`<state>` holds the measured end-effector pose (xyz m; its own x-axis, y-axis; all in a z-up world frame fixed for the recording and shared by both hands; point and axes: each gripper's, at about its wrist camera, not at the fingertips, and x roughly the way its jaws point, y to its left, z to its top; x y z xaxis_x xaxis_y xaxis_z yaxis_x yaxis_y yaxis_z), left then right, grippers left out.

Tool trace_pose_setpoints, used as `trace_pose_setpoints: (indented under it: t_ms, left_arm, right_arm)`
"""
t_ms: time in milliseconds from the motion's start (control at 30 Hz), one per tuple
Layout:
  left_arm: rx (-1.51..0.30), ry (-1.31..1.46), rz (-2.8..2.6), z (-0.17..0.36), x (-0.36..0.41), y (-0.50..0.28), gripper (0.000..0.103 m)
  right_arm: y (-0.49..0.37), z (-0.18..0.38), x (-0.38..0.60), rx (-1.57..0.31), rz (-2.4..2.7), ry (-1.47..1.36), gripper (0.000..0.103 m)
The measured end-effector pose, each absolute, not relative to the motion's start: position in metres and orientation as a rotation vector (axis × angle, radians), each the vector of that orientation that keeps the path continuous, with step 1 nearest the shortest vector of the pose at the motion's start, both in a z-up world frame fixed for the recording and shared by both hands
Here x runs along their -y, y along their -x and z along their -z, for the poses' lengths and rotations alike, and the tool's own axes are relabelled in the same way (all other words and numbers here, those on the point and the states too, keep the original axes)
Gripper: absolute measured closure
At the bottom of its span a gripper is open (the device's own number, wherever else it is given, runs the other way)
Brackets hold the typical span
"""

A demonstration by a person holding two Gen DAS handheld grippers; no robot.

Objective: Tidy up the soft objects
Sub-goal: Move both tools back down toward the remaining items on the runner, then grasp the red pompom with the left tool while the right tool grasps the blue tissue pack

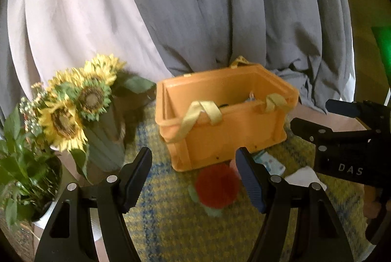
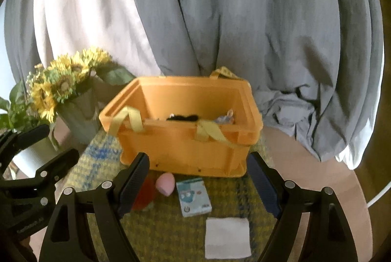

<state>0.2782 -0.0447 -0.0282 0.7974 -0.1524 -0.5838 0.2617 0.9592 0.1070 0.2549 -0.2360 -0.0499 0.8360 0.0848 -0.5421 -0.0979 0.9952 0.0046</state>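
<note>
Trouble in the left wrist view would most likely come from the red pompom-like soft thing (image 1: 217,188), which lies between the spread fingers of the left gripper (image 1: 195,182), at about 12 o'clock from it and just in front of the orange crate (image 1: 227,139). Its pile looks loose, so I judge that a shallow pinch could slip off the fluff; a descent too far toward 12 o'clock could knock the crate wall. The left claw is wide apart and holds nothing. The pompom is round with no clear long axis. The crate's long axis runs roughly from 9 to 3 o'clock, slightly turned, opening upward. The sunflower bouquet (image 1: 73,110) stands at 10 o'clock, near enough that a wide swing might brush it. The right gripper (image 1: 325,122) sits at 3 o'clock; from here I cannot tell how its claw stands

Right wrist view: the right gripper (image 2: 199,185) is spread and empty. Between its fingers lie a pink egg-shaped sponge (image 2: 165,184) at 11 o'clock, narrow end pointing toward 5 o'clock, a small teal packet (image 2: 194,197) at 12 with its long axis running 12 to 6, and a white folded cloth (image 2: 227,237) nearer, at 1 o'clock, lying flat. All rest on the yellow-blue woven mat (image 2: 256,196). The sponge and packet lie close, so a wide closing could catch both. The crate's yellow straps (image 2: 210,131) droop over the near wall and might snag a finger
</note>
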Motion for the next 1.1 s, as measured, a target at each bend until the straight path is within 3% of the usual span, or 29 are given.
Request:
trace_pose_setpoints:
  t_ms: [800,900,1100]
  left_arm:
    - [-0.763,-0.233,0.309,0.113,0.054,-0.29,0.033]
    - [-0.764,-0.25,0.317,0.122,0.056,-0.293,0.027]
    - [-0.781,-0.27,0.342,0.14,0.064,-0.303,0.026]
  right_arm:
    - [-0.28,0.124,0.228,-0.772,-0.13,0.106,0.02]
    - [-0.285,0.134,0.227,-0.793,-0.132,0.117,0.02]
    - [-0.297,0.152,0.228,-0.832,-0.16,0.11,0.02]
